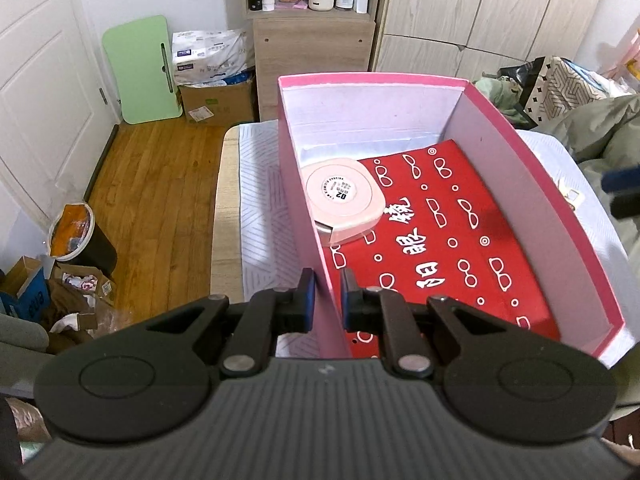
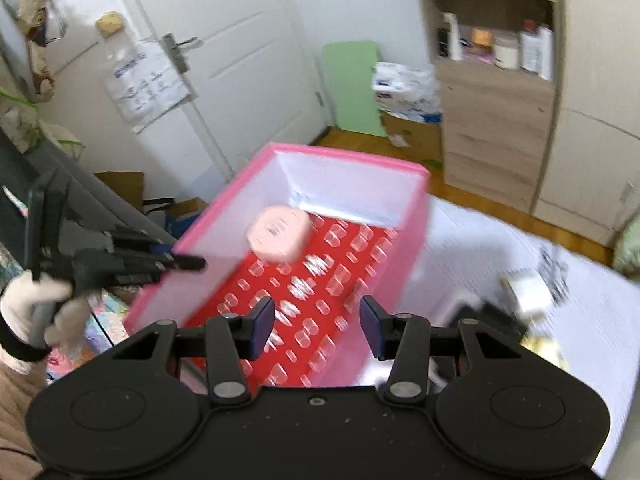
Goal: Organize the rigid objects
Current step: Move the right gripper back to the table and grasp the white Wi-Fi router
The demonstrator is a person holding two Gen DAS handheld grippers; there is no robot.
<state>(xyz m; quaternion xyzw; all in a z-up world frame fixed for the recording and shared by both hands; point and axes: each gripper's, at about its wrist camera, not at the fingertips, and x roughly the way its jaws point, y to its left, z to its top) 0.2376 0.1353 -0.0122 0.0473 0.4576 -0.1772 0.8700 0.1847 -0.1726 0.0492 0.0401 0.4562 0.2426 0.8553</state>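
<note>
A pink box [image 1: 500, 92] with white inner walls stands on a bed. In it lie a flat red item with white glasses print [image 1: 440, 240] and, on top at the far left, a rounded pale pink case [image 1: 344, 200]. My left gripper [image 1: 328, 284] is shut on the box's left wall near its near corner. The right wrist view is blurred by motion. It shows the box [image 2: 352, 156], the case [image 2: 278, 236] and the red item [image 2: 320, 280] below my right gripper [image 2: 318, 320], which is open and holds nothing. A gloved hand [image 2: 24, 300] holds the left gripper [image 2: 192, 262] on the wall.
Small blurred items [image 2: 528, 288] lie on the white bedspread [image 2: 580, 340] right of the box. A wooden shelf unit [image 1: 312, 40] and wardrobe [image 1: 480, 12] stand behind. On the wood floor are a green board [image 1: 140, 68], cardboard boxes [image 1: 216, 100] and a bin [image 1: 76, 236]. A white door [image 2: 224, 52] is at the left.
</note>
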